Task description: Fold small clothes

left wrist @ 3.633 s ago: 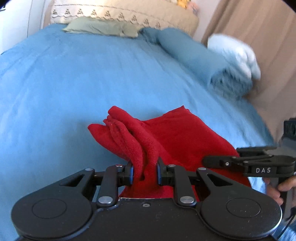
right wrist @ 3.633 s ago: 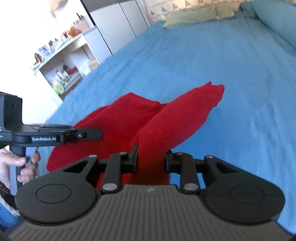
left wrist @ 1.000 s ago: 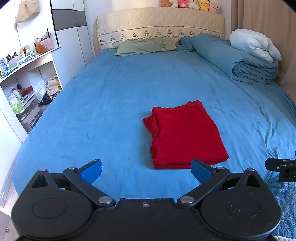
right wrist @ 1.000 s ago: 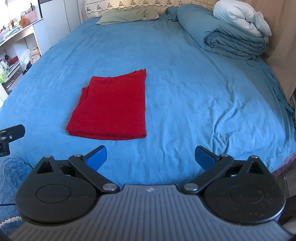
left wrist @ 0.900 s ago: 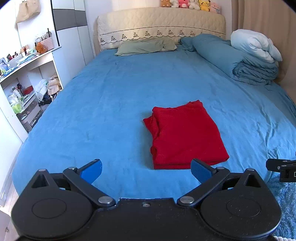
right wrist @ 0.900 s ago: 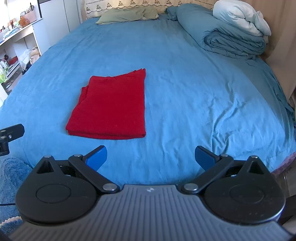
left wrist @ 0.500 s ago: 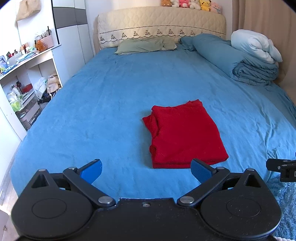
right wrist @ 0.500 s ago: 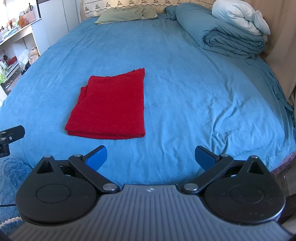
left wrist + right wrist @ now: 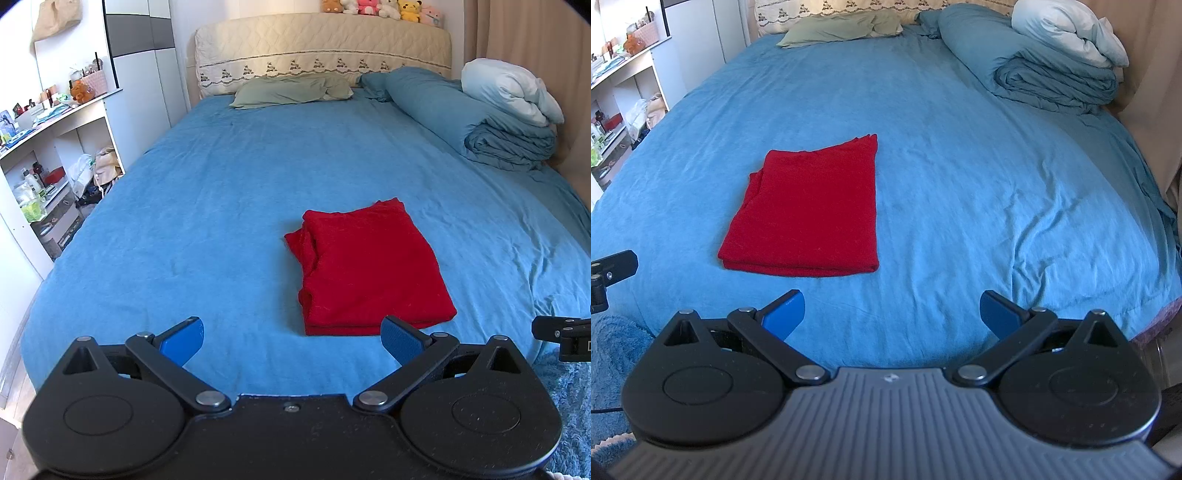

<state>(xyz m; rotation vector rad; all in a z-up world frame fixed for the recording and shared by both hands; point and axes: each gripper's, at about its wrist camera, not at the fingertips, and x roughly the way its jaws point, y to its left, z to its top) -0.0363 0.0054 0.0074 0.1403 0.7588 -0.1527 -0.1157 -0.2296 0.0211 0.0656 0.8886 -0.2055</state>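
Note:
A red garment [image 9: 365, 266] lies folded into a flat rectangle on the blue bed sheet [image 9: 221, 206], near the bed's front edge. It also shows in the right wrist view [image 9: 812, 214]. My left gripper [image 9: 291, 339] is open and empty, held back off the bed's front edge, left of the garment's near edge. My right gripper [image 9: 892, 314] is open and empty, back from the bed edge, right of the garment. The tip of the right gripper shows at the right edge of the left wrist view [image 9: 561, 332].
A rolled blue duvet [image 9: 480, 122] with a white pillow [image 9: 509, 88] lies along the bed's right side. A green pillow [image 9: 291, 92] sits by the headboard. White shelves with clutter [image 9: 48, 147] stand left of the bed. A blue rug [image 9: 609, 354] lies below.
Since 3.6 s ago both grippers have let go of the red garment and pulled back from the bed; the garment lies folded flat. Over the last second almost nothing has moved.

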